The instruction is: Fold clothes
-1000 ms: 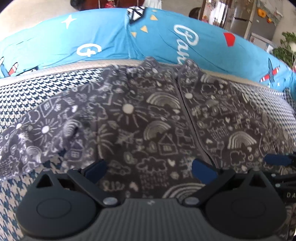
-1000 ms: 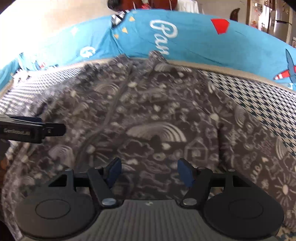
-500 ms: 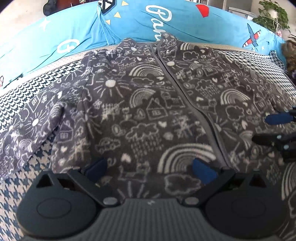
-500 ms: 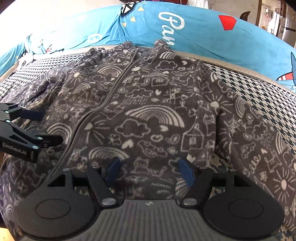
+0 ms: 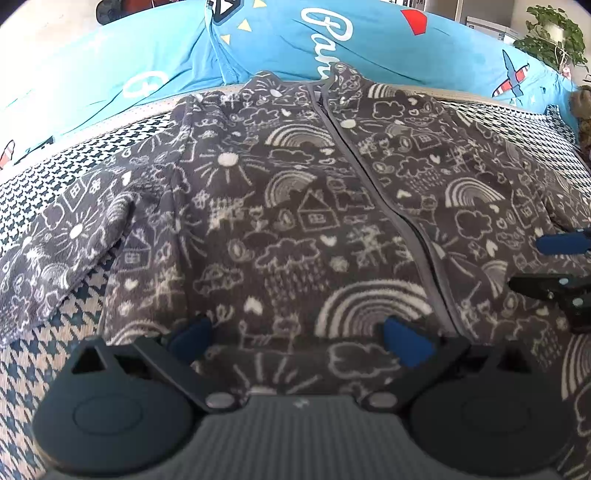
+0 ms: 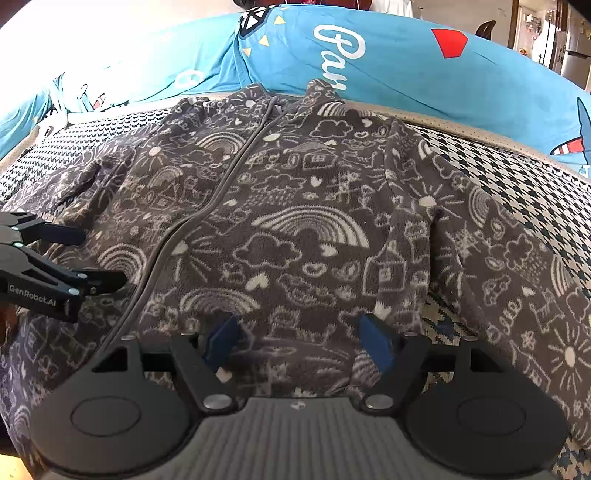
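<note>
Your left gripper (image 5: 295,338) hovers low over the bottom hem of the grey doodle-print fleece jacket (image 5: 314,221), its blue-padded fingers (image 5: 190,338) spread wide with only flat fabric under the gap and nothing pinched. To its left, one sleeve (image 5: 70,240) trails out across the houndstooth cover (image 5: 44,177), bunched a little near the shoulder. The jacket lies front-up and spread flat, collar toward the turquoise printed bedding (image 5: 258,40) at the far edge, the zip (image 5: 373,177) running down its middle and closed.

Moving right, your right gripper (image 6: 299,341) sits just beside the left one, also low at the hem on the other side of the zip. Its jaws are opening; the blue pads (image 6: 376,343) stand apart, with the hem fabric lying between them but not pressed. Further right, the other sleeve (image 6: 517,266) stretches out over the houndstooth cover toward the near corner. A potted plant (image 5: 554,33) stands beyond the bedding at far right in the left wrist view.
</note>
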Available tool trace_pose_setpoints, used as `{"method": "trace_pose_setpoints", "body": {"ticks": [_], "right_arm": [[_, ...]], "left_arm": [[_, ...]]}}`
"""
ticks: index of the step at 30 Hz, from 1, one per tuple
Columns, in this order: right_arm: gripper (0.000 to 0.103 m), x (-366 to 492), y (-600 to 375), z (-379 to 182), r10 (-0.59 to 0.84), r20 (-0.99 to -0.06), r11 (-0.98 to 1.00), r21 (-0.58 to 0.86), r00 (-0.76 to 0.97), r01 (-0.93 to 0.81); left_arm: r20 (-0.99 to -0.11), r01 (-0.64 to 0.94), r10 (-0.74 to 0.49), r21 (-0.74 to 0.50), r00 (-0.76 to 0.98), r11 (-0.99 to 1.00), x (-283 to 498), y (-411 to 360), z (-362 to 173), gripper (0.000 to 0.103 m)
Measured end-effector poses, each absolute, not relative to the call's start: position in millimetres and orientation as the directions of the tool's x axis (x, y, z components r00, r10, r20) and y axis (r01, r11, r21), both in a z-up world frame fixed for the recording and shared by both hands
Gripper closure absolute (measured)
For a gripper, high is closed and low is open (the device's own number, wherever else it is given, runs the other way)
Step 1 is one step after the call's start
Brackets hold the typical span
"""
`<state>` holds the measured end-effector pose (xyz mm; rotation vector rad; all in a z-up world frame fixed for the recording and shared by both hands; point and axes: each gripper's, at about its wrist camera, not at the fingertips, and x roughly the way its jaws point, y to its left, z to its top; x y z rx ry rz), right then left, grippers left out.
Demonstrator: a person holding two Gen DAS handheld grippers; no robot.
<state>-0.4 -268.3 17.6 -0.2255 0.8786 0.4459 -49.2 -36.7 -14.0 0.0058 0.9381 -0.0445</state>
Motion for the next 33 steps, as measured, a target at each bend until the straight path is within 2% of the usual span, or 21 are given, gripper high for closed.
{"method": "trace_pose_setpoints", "body": {"ticks": [10,14,18,26,33], "right_arm": [[0.027,-3.9,-267.4,20.9,0.285,-0.776,0.879,-0.022,0.562,-0.476],[0.027,-5.1,-266.4,29.6,0.28,-0.737,0.886,-0.048,0.615,-0.462],[0.027,2.5,-271.1,35.6,0.268,-0.722,0.919,-0.007,0.638,-0.394],[0.024,15.9,-276.1,23.4,0.168,-0.783,0.948,-0.039,0.599,-0.316],[0.019,17.4,-279.5,17.6,0.155,-0.791,0.948,-0.049,0.591,-0.314]], "left_arm": [[-0.814,0.027,-0.028,-0.015,0.58,1.0,-47.9,-38.0,-13.0,0.0],[-0.824,-0.003,-0.034,-0.044,0.566,0.999,-43.7,-36.7,-8.7,0.0],[-0.808,-0.035,-0.07,-0.111,0.586,0.993,-41.3,-36.6,-1.6,0.0],[-0.827,-0.051,-0.021,-0.059,0.562,0.997,-27.5,-56.3,-2.7,0.0],[-0.823,-0.046,0.028,0.002,0.568,0.999,-30.7,-65.3,-11.7,0.0]]}}
